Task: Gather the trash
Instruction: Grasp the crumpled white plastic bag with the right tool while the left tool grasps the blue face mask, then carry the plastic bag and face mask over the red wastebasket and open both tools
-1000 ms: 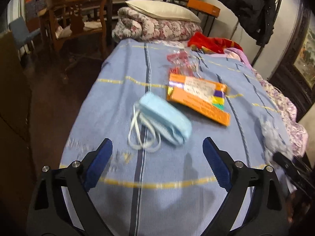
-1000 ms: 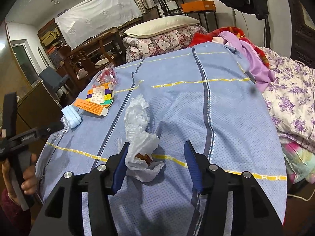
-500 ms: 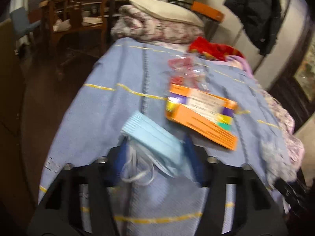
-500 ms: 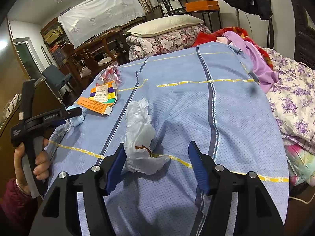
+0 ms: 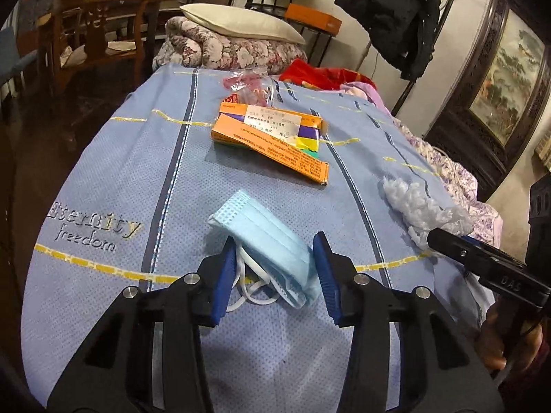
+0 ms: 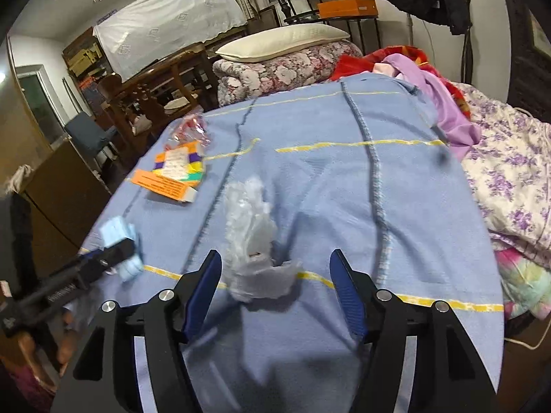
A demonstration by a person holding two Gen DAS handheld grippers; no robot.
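A light blue face mask (image 5: 265, 237) lies on the blue blanket (image 5: 137, 158). My left gripper (image 5: 273, 272) has its blue pads on either side of the mask's near end, partly closed around it; whether they press it I cannot tell. The mask also shows in the right wrist view (image 6: 120, 241). A crumpled clear plastic bag (image 6: 253, 237) lies on the blanket. My right gripper (image 6: 275, 289) is open around its near end. The bag also shows in the left wrist view (image 5: 416, 206). An orange box (image 5: 272, 137) and a red-and-clear wrapper (image 5: 248, 86) lie farther back.
A floral quilt with a white pillow (image 5: 237, 27) lies at the bed's head. Red and purple clothes (image 6: 430, 79) and a floral sheet (image 6: 509, 172) lie to the right. Wooden chairs (image 5: 89, 31) and a cabinet (image 6: 58, 186) stand to the left. A black coat (image 5: 396, 13) hangs behind.
My left gripper has moved forward onto the mask and narrowed around it. My right gripper has opened wider around the plastic bag, which has shifted slightly.
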